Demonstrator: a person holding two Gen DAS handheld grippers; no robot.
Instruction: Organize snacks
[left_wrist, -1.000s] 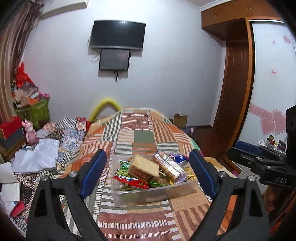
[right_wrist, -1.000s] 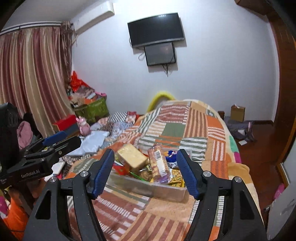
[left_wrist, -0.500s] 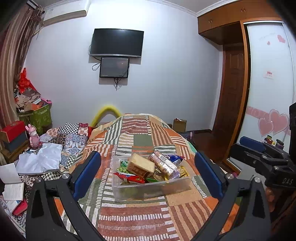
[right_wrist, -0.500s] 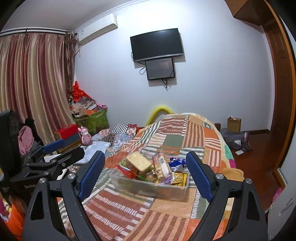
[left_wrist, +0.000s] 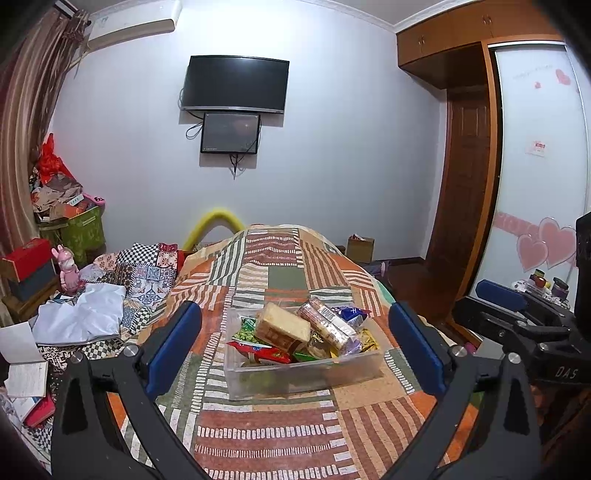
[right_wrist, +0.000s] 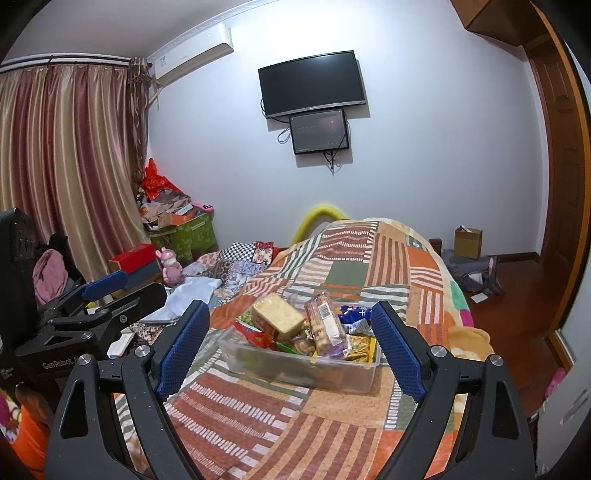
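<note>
Clear rectangular plastic bin (left_wrist: 303, 376) sits on patchwork bedspread w/ orange, green & striped panels (left_wrist: 280, 266), roughly mid-bed, packed w/ snacks: tan wrapped bread slab (left_wrist: 282, 326) lying on top, clear sleeve of round biscuits (left_wrist: 328, 325) beside it, green pea packet (left_wrist: 245, 332), red packet (left_wrist: 264, 350), blue packet (left_wrist: 351, 314) at far side, gold wrappers (right_wrist: 360, 345) at right end. Left gripper (left_wrist: 295, 350) w/ blue-padded fingers (left_wrist: 173, 343) is held short of the bin, jaws just widened, spread fully, nothing between the pads. Right gripper (right_wrist: 291, 349) same: jaws just widened, gaping, empty, bin framed between its pads but apart from them.
</note>
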